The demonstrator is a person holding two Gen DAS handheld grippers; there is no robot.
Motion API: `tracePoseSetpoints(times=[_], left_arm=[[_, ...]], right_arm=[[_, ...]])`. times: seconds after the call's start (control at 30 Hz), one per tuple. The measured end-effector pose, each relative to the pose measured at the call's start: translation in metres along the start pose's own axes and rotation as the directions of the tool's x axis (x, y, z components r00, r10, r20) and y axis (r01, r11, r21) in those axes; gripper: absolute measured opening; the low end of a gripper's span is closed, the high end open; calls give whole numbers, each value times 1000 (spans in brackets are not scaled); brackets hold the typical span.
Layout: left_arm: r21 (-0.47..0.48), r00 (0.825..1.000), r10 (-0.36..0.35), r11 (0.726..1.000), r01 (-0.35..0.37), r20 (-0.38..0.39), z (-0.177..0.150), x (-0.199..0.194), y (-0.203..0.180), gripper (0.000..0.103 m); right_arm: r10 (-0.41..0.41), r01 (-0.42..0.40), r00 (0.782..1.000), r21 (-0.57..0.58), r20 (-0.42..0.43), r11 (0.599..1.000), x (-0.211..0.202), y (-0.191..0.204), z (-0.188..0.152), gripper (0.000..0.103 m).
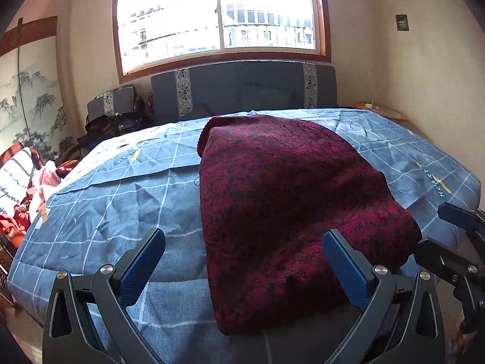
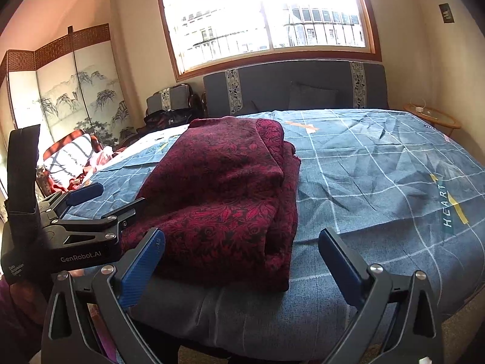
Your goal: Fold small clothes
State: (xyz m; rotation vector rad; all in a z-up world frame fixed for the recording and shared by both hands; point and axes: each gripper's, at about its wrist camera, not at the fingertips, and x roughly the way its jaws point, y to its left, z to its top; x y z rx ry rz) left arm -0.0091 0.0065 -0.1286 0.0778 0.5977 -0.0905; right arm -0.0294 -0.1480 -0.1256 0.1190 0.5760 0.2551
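A dark red patterned garment (image 1: 282,200) lies folded in layers on the blue checked bedspread (image 1: 121,212), near the bed's front edge. In the right wrist view the same garment (image 2: 224,194) shows a smaller folded layer stacked on a wider one. My left gripper (image 1: 244,242) stands open over the garment's near left part, holding nothing. My right gripper (image 2: 242,242) is open too, just in front of the garment's near right corner. The left gripper (image 2: 100,200) also appears at the left of the right wrist view, beside the garment.
A dark padded headboard (image 1: 242,88) and a window (image 1: 218,15) stand behind the bed. A chair with striped and red cloth (image 1: 21,188) sits at the left, next to a painted folding screen (image 2: 75,100). A small round table (image 2: 433,118) stands at the back right.
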Motion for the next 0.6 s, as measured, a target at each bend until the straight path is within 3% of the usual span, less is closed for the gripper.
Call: tracePoseSetpoints(times=[0.27,0.33,0.4,0.6], left_arm=[[-32,1000,-5,999,5,-20,0,5,4,103],[-32,1000,22,999,-23,-10,0,6,5,103],[-18,994,101,995,-100,41,1,2,4,103],[-17,991,123,992,-122,52,15,3,8,103]], right_arm=[[-3,3,1000,0,-4,1000,0,0,0,101],[-1,1,1000,-3,-6,1000,1,1,0,101],[1,-1,1000,-5,-9,1000,2,1,2,101],[4,-5,1000,-18,-2,1000,4,5,15,101]])
